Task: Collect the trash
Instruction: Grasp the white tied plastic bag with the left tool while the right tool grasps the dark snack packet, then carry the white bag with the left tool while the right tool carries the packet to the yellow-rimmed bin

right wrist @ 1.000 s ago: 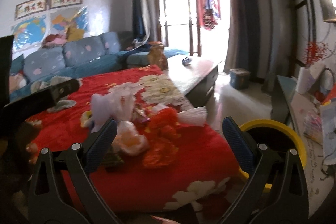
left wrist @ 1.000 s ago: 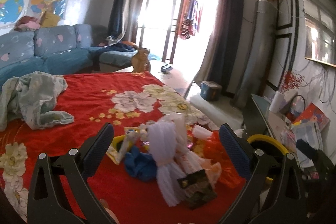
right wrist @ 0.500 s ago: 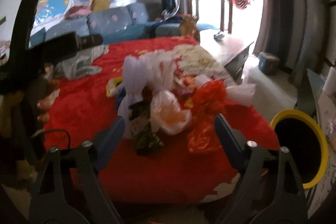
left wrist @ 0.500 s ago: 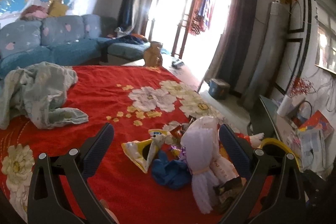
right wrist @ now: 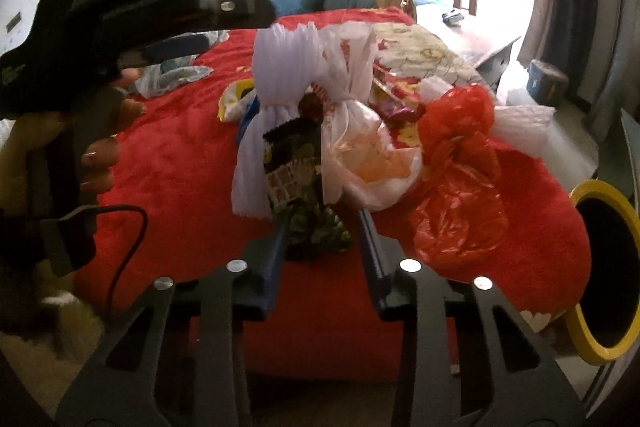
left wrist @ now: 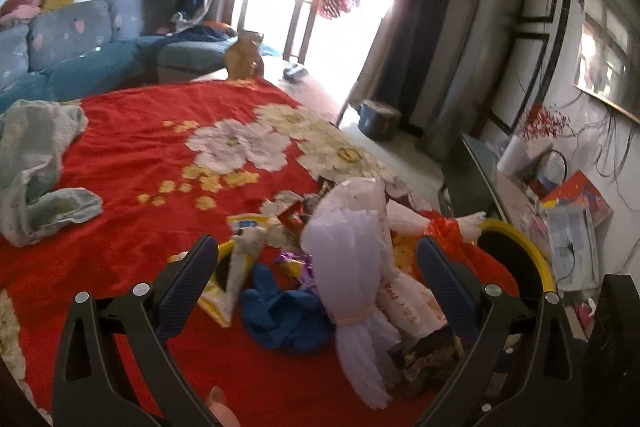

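Item: trash pile [right wrist: 360, 131] — on the red flowered cloth [left wrist: 168, 131] covering the surface, at its near right corner. Contents as I can make them out: a white foam sleeve [left wrist: 356, 267] bound with a rubber band, a knotted pale plastic bag [right wrist: 368, 155], a crumpled red plastic bag [right wrist: 460, 179], a dark printed snack wrapper [right wrist: 300, 179], a blue rag [left wrist: 280, 315], a yellow-and-white packet [left wrist: 228, 275], small foil scraps.

Item: bin [right wrist: 608, 279] — black, yellow rim, on the floor just off the right edge of the surface. I cannot see into it.

Progress, as I judge it: early. The whole pile sits on the cloth; I see nothing lifted and nothing over the bin. Every piece is left to carry across.

Item: right gripper [right wrist: 322, 239] — my fingers have just been closing and now stand narrow, either side of the near end of the snack wrapper. Whether the pads already press on it I cannot tell; the wrapper lies flat on the cloth.

Item: left gripper [left wrist: 316, 283] — fingers spread wide, hanging over the foam sleeve and blue rag, touching nothing, holding nothing.

Item: crumpled pale cloth [left wrist: 36, 163] — far left, well apart from the pile.
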`<state>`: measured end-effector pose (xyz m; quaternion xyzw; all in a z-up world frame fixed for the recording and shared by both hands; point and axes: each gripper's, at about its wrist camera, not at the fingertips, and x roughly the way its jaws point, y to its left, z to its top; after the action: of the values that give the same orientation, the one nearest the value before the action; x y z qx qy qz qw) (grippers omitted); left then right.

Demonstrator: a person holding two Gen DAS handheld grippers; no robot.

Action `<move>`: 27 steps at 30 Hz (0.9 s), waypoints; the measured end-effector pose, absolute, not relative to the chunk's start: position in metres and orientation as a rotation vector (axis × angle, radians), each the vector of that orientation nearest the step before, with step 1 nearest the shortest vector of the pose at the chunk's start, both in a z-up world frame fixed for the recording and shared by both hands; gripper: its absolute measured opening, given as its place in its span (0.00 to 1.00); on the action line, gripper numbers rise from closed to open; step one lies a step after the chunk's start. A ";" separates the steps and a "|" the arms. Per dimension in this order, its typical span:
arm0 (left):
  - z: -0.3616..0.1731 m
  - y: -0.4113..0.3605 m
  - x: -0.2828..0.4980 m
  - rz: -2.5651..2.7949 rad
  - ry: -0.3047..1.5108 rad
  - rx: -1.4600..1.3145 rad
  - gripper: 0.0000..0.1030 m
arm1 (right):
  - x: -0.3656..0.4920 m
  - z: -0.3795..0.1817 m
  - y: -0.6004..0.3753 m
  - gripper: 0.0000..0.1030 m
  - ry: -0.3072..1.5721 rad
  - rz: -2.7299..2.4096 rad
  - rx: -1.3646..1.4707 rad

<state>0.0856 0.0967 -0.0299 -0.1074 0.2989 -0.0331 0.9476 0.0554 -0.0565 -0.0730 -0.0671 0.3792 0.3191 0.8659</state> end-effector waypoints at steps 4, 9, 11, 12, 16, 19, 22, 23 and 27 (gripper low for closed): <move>-0.042 0.093 0.099 -0.080 0.667 -0.233 0.78 | 0.055 -0.077 -0.056 0.09 0.810 0.689 -0.142; -0.054 0.089 0.108 -0.090 0.721 -0.238 0.65 | 0.049 -0.072 -0.058 0.05 0.785 0.730 -0.143; -0.056 0.089 0.108 -0.093 0.726 -0.241 0.47 | 0.047 -0.068 -0.059 0.05 0.773 0.741 -0.141; -0.056 0.089 0.107 -0.094 0.726 -0.242 0.41 | 0.046 -0.066 -0.060 0.05 0.766 0.745 -0.138; -0.050 0.091 0.101 -0.107 0.718 -0.249 0.24 | 0.043 -0.057 -0.065 0.04 0.745 0.760 -0.126; -0.037 0.092 0.093 -0.105 0.679 -0.246 0.21 | 0.042 -0.049 -0.070 0.04 0.716 0.762 -0.113; -0.023 0.092 0.086 -0.102 0.641 -0.239 0.20 | 0.040 -0.038 -0.078 0.04 0.682 0.756 -0.092; -0.019 0.091 0.084 -0.101 0.631 -0.240 0.20 | 0.040 -0.035 -0.081 0.04 0.674 0.752 -0.087; -0.003 0.083 0.079 -0.119 0.607 -0.233 0.19 | 0.041 -0.022 -0.094 0.04 0.633 0.721 -0.065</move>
<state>0.0787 0.0834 -0.0033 -0.1145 0.2978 -0.0584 0.9459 0.0409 -0.0938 -0.0220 -0.0313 0.3045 0.3466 0.8867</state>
